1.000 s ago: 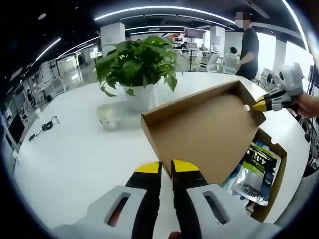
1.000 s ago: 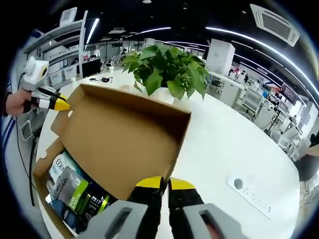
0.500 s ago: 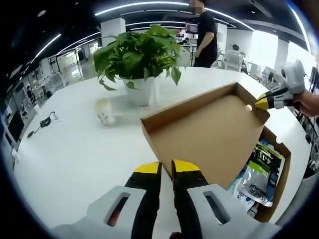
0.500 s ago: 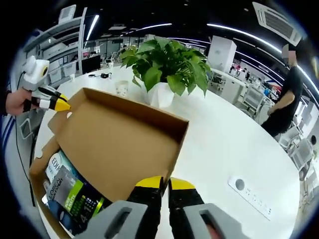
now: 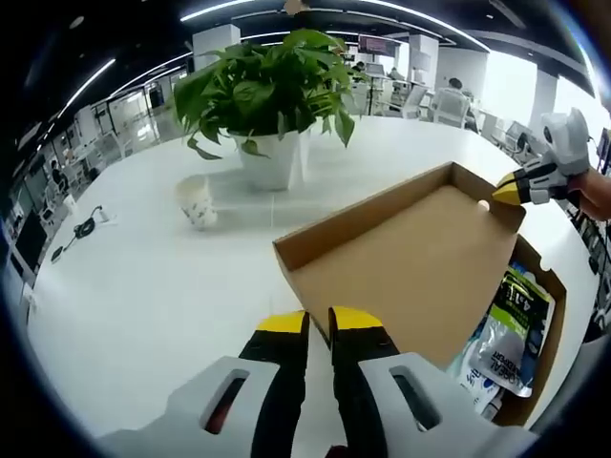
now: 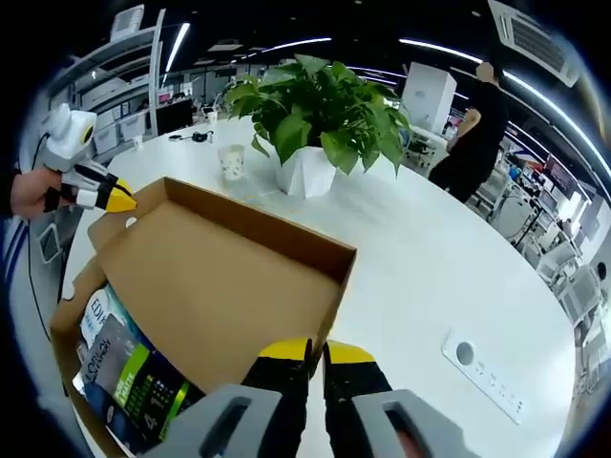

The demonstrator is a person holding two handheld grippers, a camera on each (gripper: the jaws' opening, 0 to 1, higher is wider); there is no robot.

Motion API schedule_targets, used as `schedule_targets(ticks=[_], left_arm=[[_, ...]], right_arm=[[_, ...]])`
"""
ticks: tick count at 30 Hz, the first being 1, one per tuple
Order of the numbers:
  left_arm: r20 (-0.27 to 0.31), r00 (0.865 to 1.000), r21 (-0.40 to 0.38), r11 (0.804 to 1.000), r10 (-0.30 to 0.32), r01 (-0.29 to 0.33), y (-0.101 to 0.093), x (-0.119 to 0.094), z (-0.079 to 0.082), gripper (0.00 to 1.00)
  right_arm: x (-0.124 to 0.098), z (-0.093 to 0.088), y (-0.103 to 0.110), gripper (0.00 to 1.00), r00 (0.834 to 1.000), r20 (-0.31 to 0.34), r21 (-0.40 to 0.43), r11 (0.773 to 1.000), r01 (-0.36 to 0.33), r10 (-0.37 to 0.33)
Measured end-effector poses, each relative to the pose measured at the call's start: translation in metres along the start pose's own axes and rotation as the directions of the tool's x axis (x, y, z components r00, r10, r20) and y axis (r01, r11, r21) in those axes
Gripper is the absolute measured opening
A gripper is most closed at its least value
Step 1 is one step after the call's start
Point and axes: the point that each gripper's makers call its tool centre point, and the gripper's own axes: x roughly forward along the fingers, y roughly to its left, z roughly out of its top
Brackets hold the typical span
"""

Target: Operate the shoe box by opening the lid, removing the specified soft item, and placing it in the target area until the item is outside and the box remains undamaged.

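Shoe box (image 5: pixel 535 382) sits at 4 o'clock in the left gripper view, its lid (image 5: pixel 401 258) raised and held at two corners. Our left claw (image 5: pixel 319 324) at 6 o'clock is clenched on the lid's near edge, and the right claw (image 5: pixel 511 191) comes in at 3 o'clock, pinching the far corner. So we judge the opening step largely done. What is left is to let go of the lid, take out the soft packet (image 5: pixel 504 324) that lies inside the box, and set it on the bench (image 5: pixel 143 286). A potted plant (image 5: pixel 263 105) stands at 12 o'clock with a small cup (image 5: pixel 196 202) beside it at 10 o'clock. Against the frame of a second ago, the lid has swung further back and more of the packet shows.

In the right gripper view, our right claw (image 6: pixel 317 351) at 6 o'clock is shut on the lid (image 6: pixel 215 286) edge, and the left claw (image 6: pixel 110 198) grips its corner at 9 o'clock. The packet (image 6: pixel 119 372) lies at 8 o'clock, still inside the box. The lid again sits lower and flatter than before, and a person (image 6: pixel 473 134) now stands at 1 o'clock behind the plant (image 6: pixel 320 114).
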Motion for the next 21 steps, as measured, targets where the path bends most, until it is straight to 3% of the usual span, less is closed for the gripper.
schedule_targets(ticks=[21], left_arm=[[-0.062,0.998,0.012,1.0,0.007,-0.006,0.001,0.016,-0.013,0.07]], right_arm=[[0.01,-0.013,0.004,0.02,0.999,-0.045,-0.012,1.0,-0.017,0.016]])
